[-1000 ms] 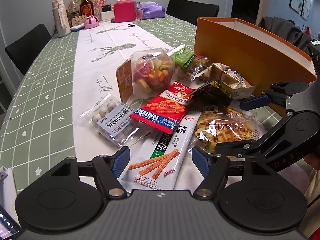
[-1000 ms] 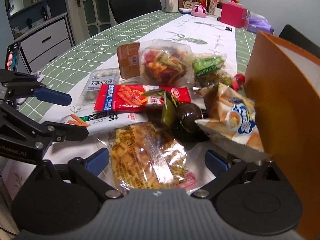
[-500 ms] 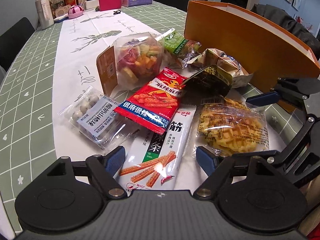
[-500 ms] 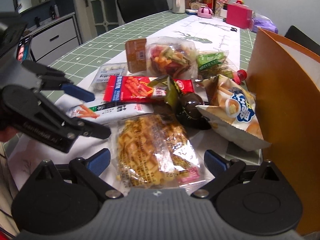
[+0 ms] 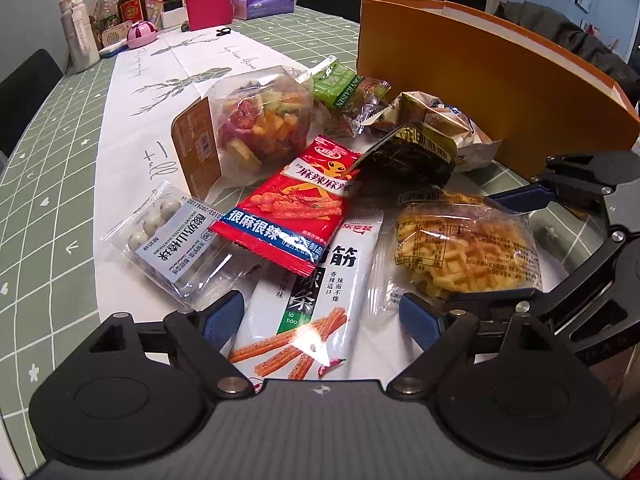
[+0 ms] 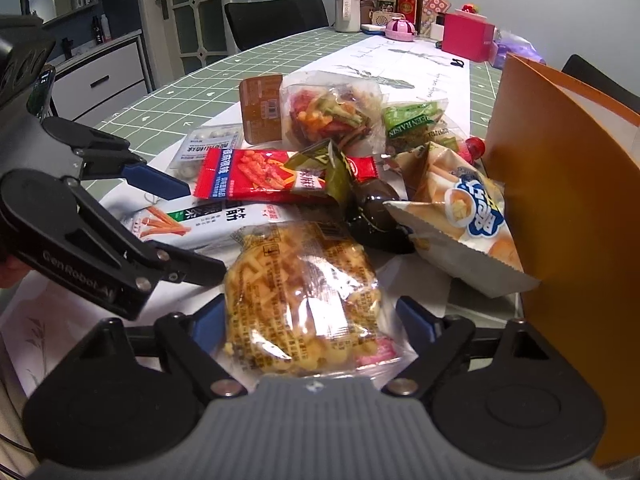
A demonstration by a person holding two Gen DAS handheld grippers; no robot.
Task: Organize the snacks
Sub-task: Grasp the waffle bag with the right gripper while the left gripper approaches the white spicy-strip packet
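A pile of snack packs lies on the white table runner beside an orange box (image 5: 492, 80). My left gripper (image 5: 320, 318) is open, its fingers either side of the white spicy-stick pack (image 5: 312, 304). My right gripper (image 6: 310, 318) is open around the clear waffle-snack bag (image 6: 304, 300), which also shows in the left wrist view (image 5: 464, 256). Nearby lie a red spicy-strip pack (image 5: 292, 204), a white-ball pack (image 5: 168, 240), a dried-fruit bag (image 5: 260, 128), a dark egg pack (image 5: 408, 156), a green raisin pack (image 5: 340, 88) and a cream-puff bag (image 6: 460, 216).
The orange box (image 6: 568, 208) stands at the right of the pile. Bottles (image 5: 130, 4), a pink box (image 5: 208, 4) and a purple tissue pack (image 5: 264, 0) crowd the table's far end. Black chairs (image 6: 276, 20) stand around the table. A drawer cabinet (image 6: 104, 76) stands at left.
Both grippers have moved forward and lower toward the pile. The right gripper's fingers now bracket the waffle bag; the left gripper's fingers now flank the white stick pack.
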